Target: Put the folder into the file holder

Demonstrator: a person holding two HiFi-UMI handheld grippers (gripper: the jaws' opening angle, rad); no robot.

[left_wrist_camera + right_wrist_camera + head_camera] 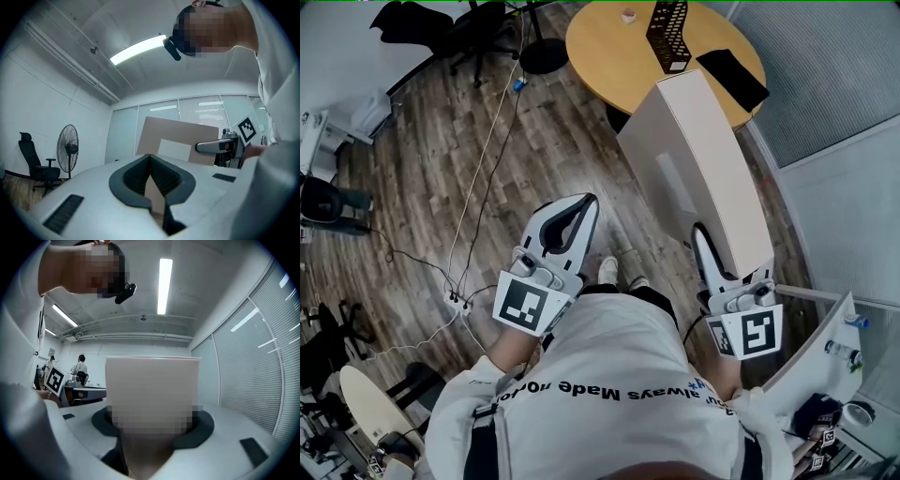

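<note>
Head view: my right claw (707, 242) clamps the beige folder (703, 159), held level above the floor, short of the round table (605, 52) carrying the black file holder (668, 36). Left gripper view: my left claw (149, 157) is closed, empty. Right gripper view: the folder fills my jaws.

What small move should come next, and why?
Probably carry the folder forward toward the round table. The right tool is clamped on the folder, and the black file holder stands on that table, beyond the folder's far end.
</note>
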